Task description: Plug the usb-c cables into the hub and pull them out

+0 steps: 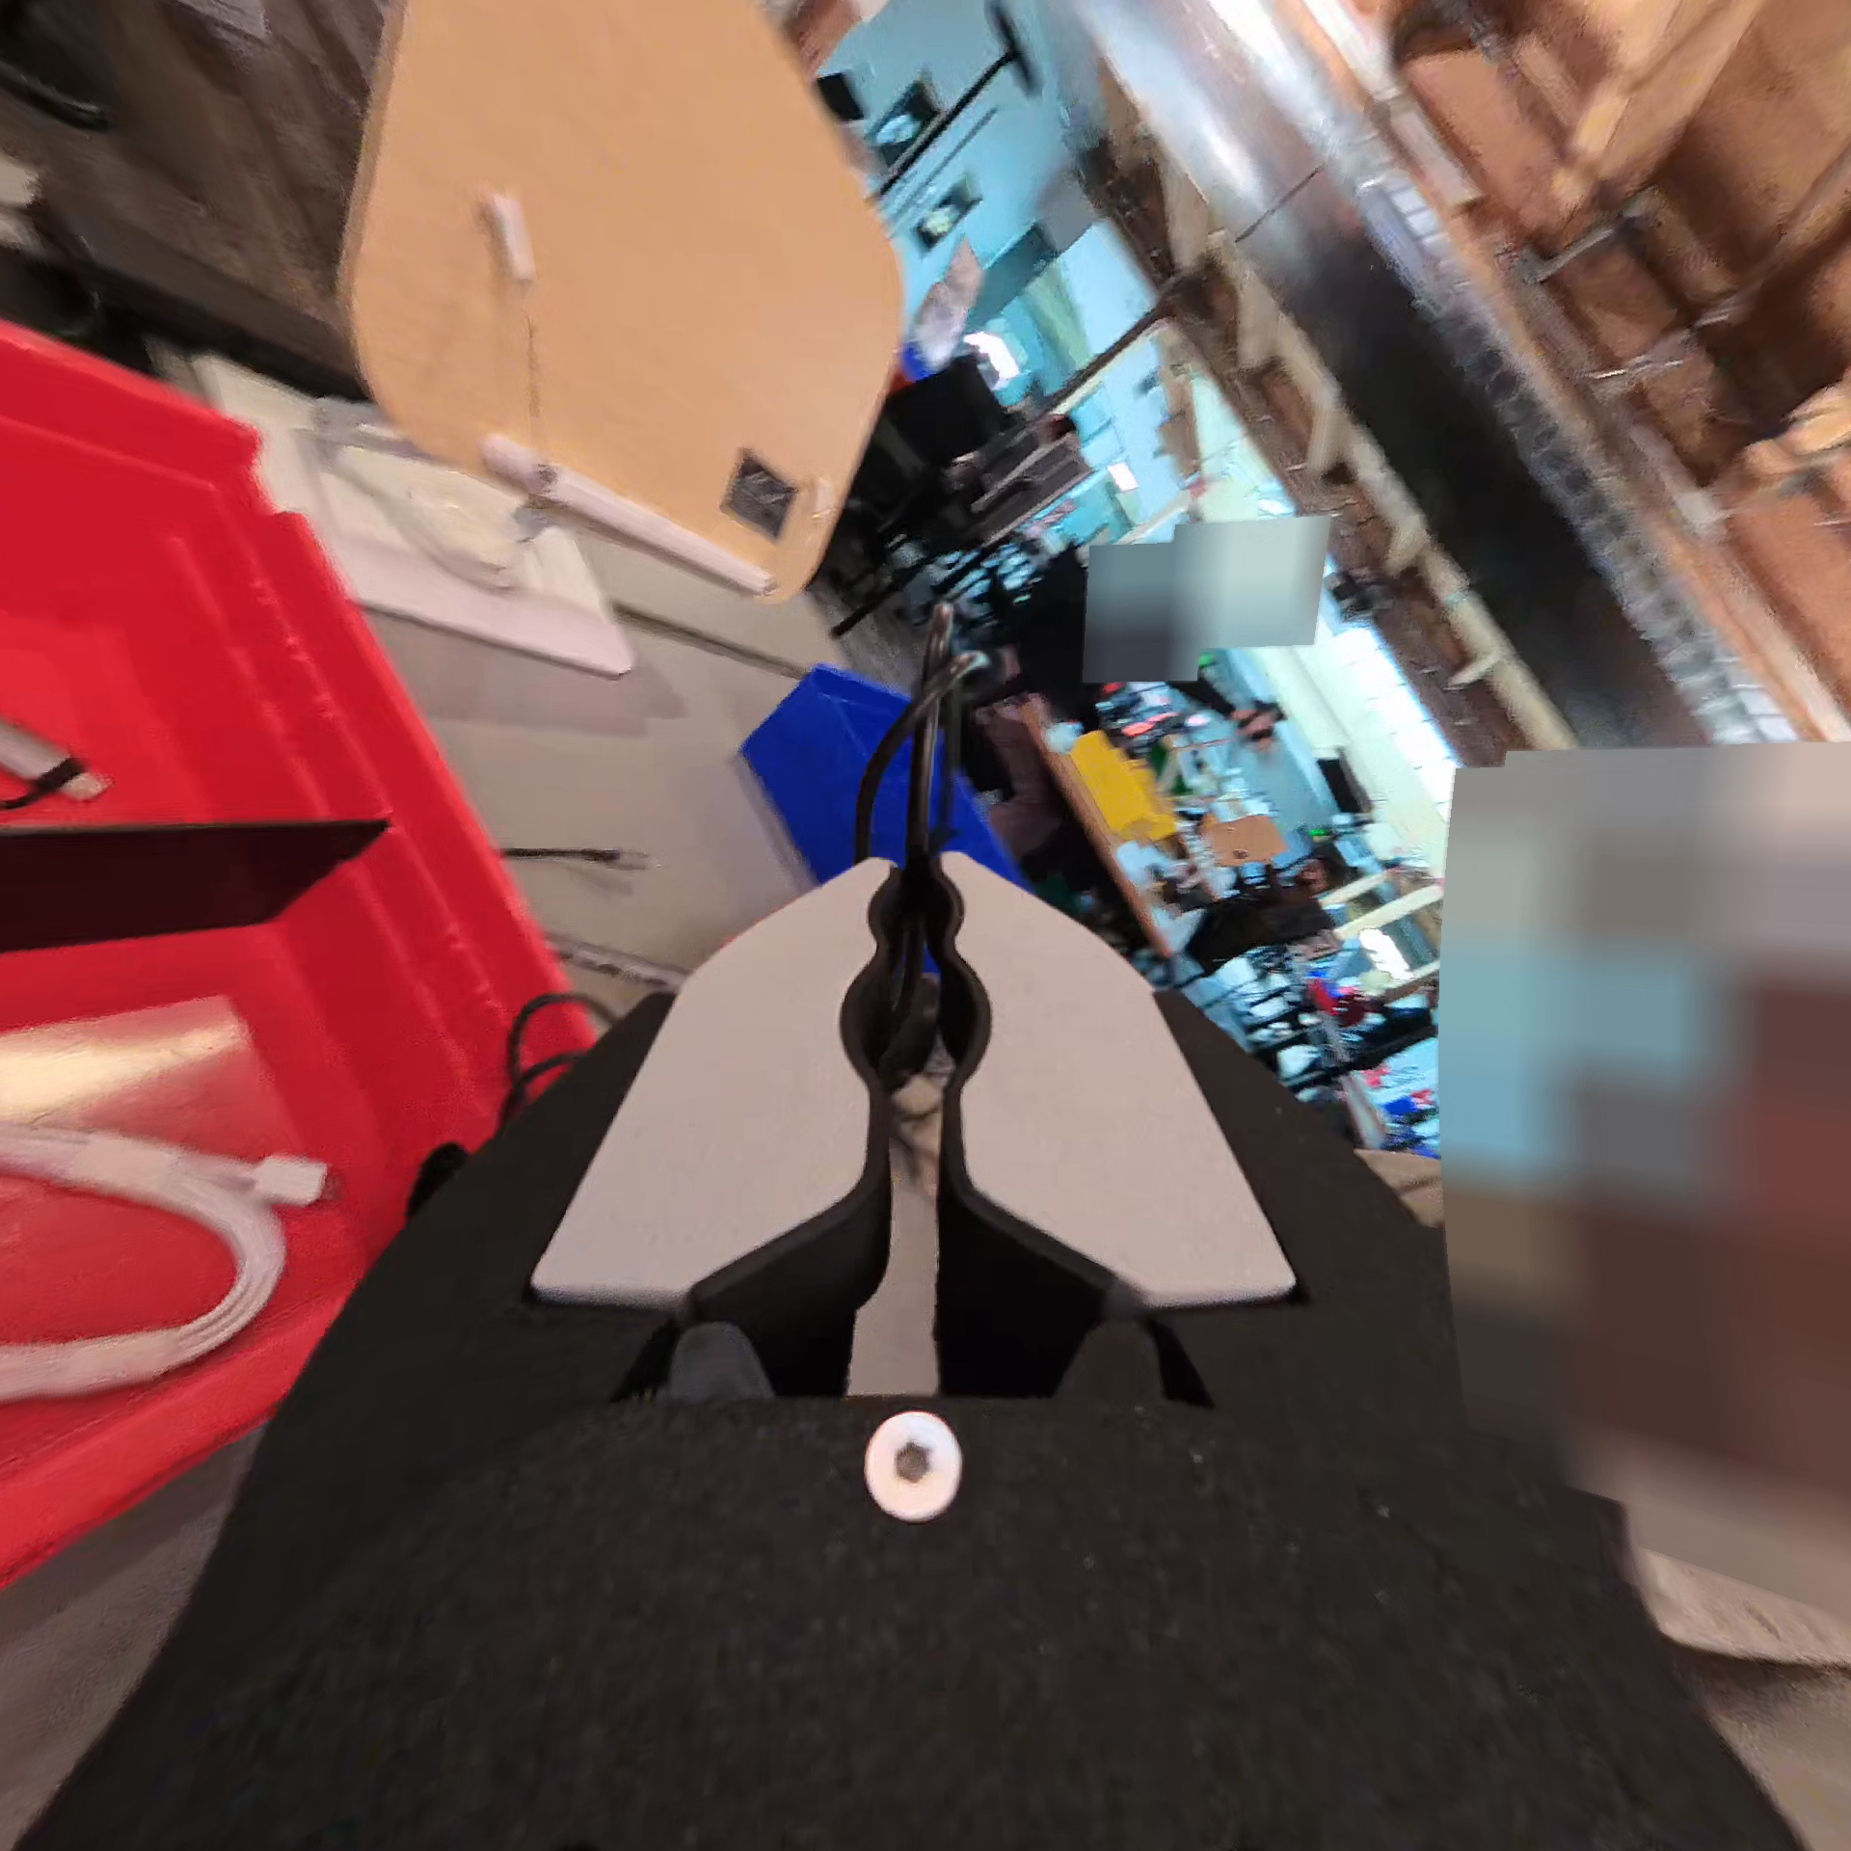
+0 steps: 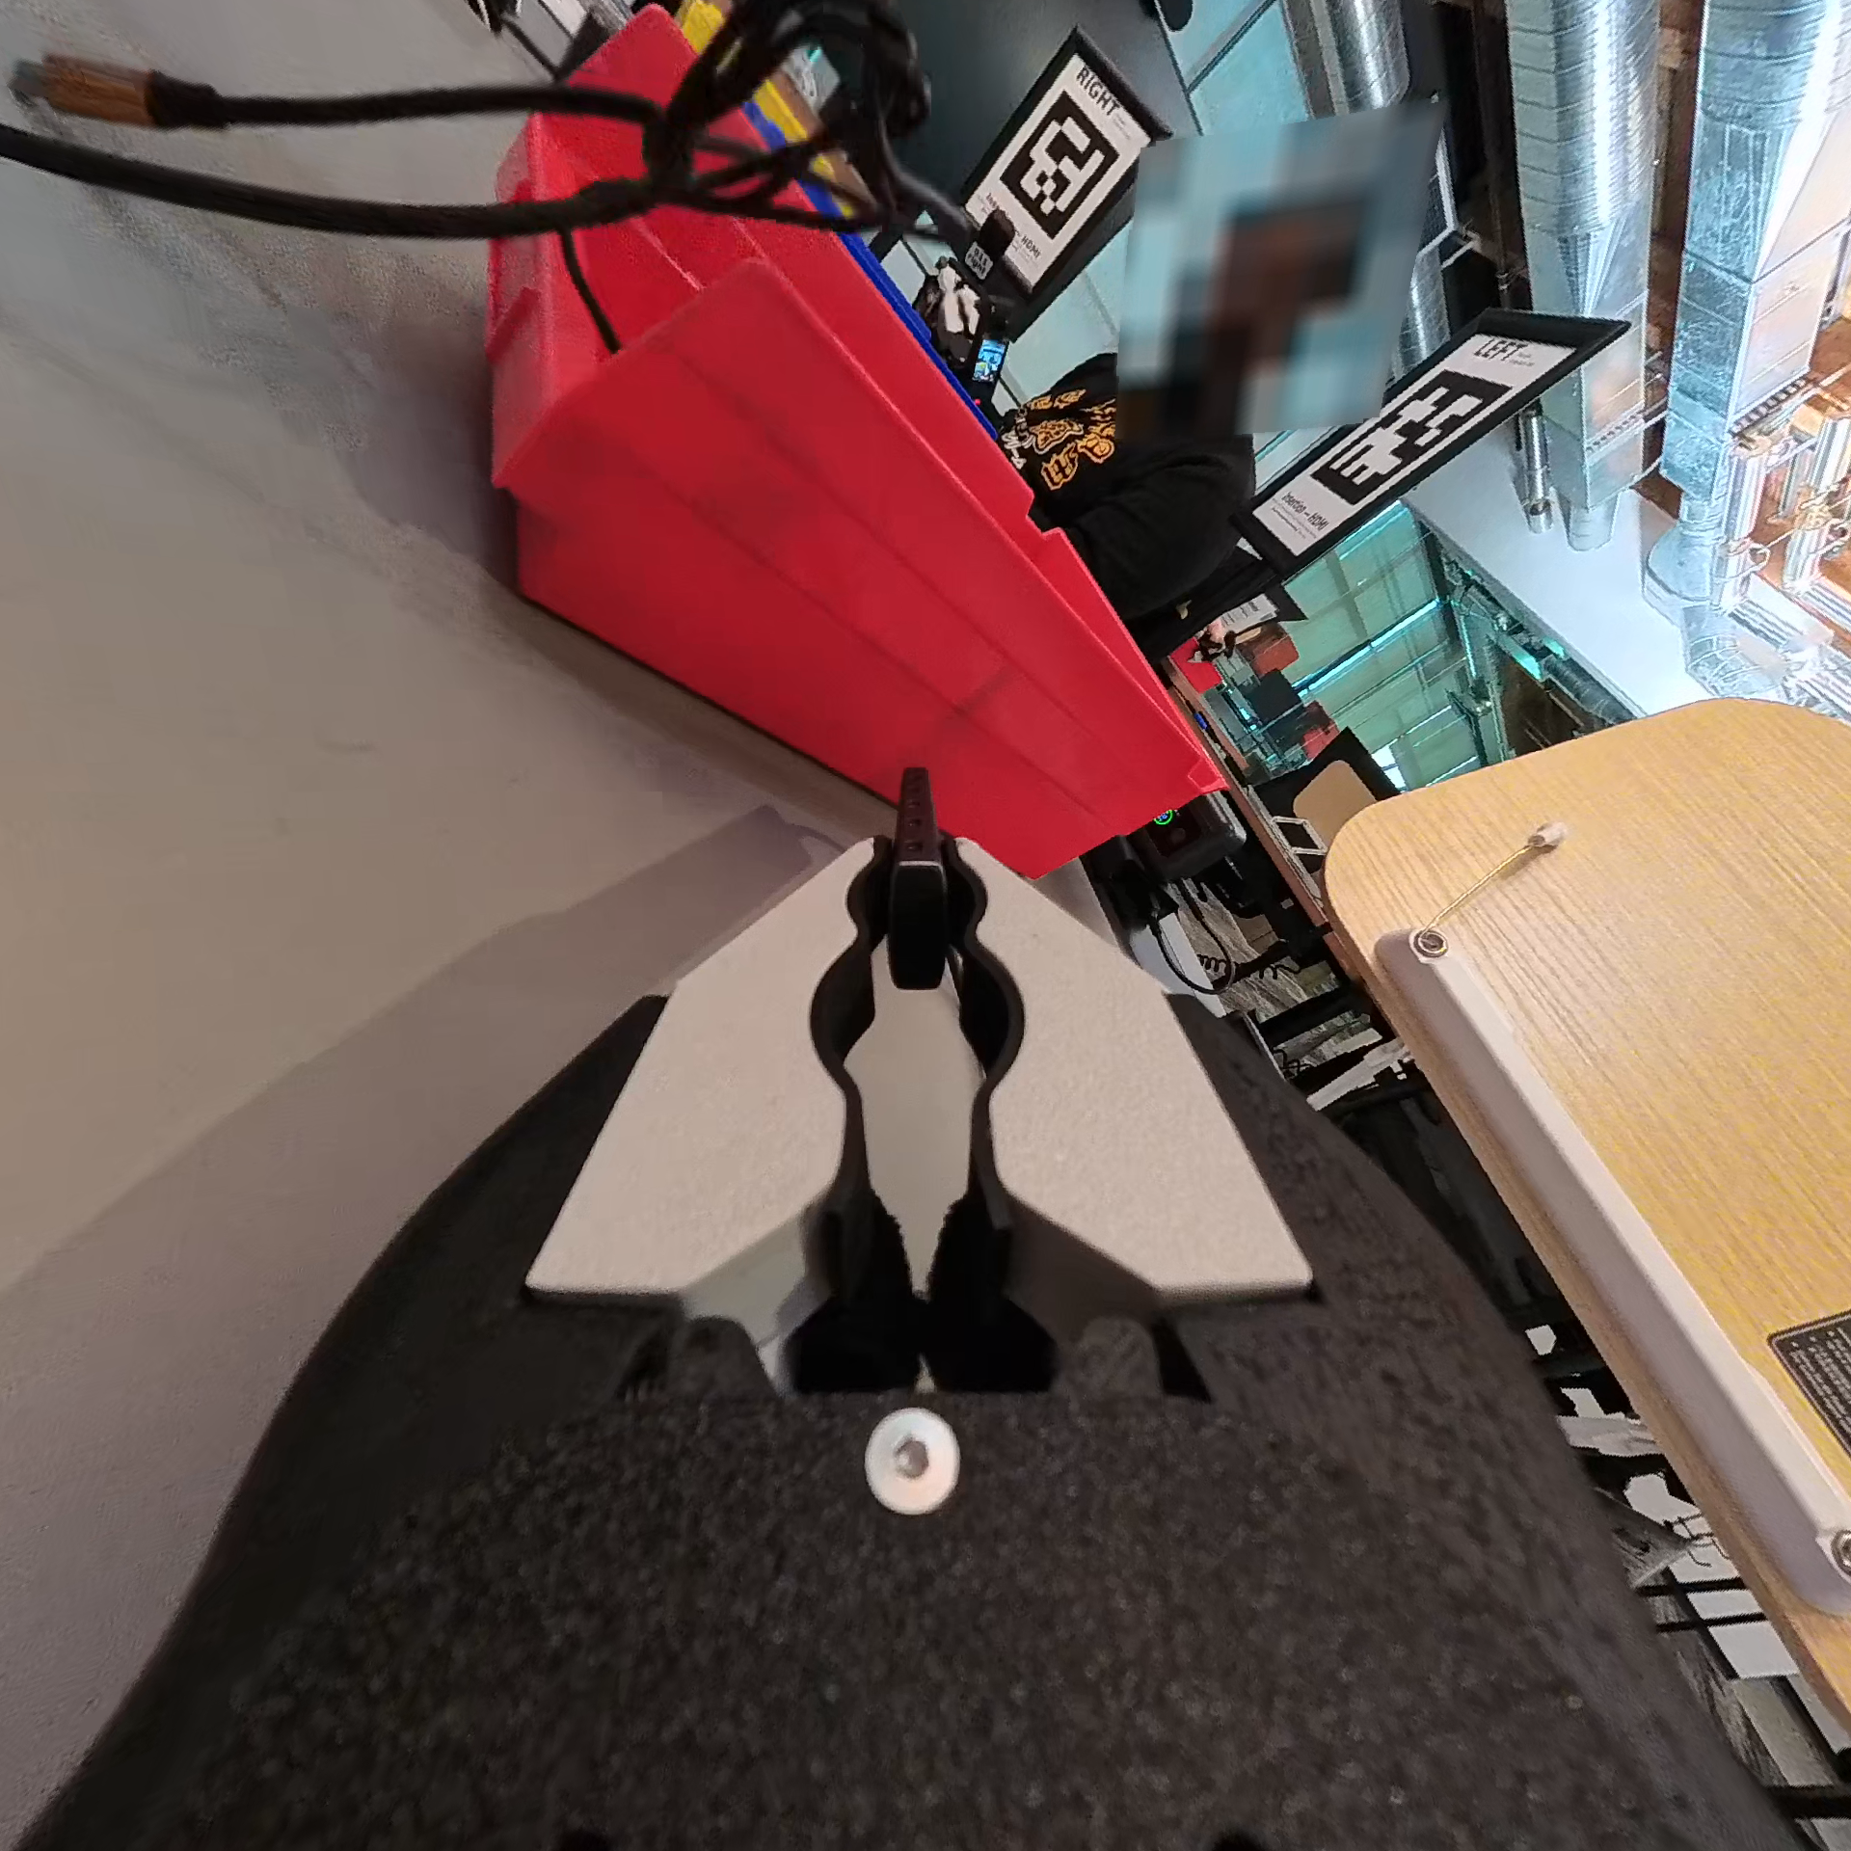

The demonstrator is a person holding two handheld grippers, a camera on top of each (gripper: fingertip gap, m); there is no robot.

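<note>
In the left wrist view my left gripper [image 1: 916, 871] is shut on a thin black cable [image 1: 869, 796] that loops up out of the fingertips; its plug is hidden. In the right wrist view my right gripper [image 2: 916, 851] is shut on a flat black hub [image 2: 915, 927], seen edge-on, whose narrow end sticks out past the fingertips. A bundle of black braided cables [image 2: 401, 100] hangs across the top left of that view, one ending in a copper-coloured connector [image 2: 95, 88]. Both grippers are held above the grey table [image 2: 200, 701].
A red bin [image 1: 200, 701] at the left holds a white cable [image 1: 230, 1272] and a black divider [image 1: 180, 881]. A blue bin [image 1: 831, 761] lies beyond. Red bins [image 2: 801, 521] stand ahead of the right gripper. A wooden board [image 2: 1653, 1002] is at the right. A person in black [image 2: 1132, 481] is behind the bins. My hands' fingertips stand some 25 cm from each other.
</note>
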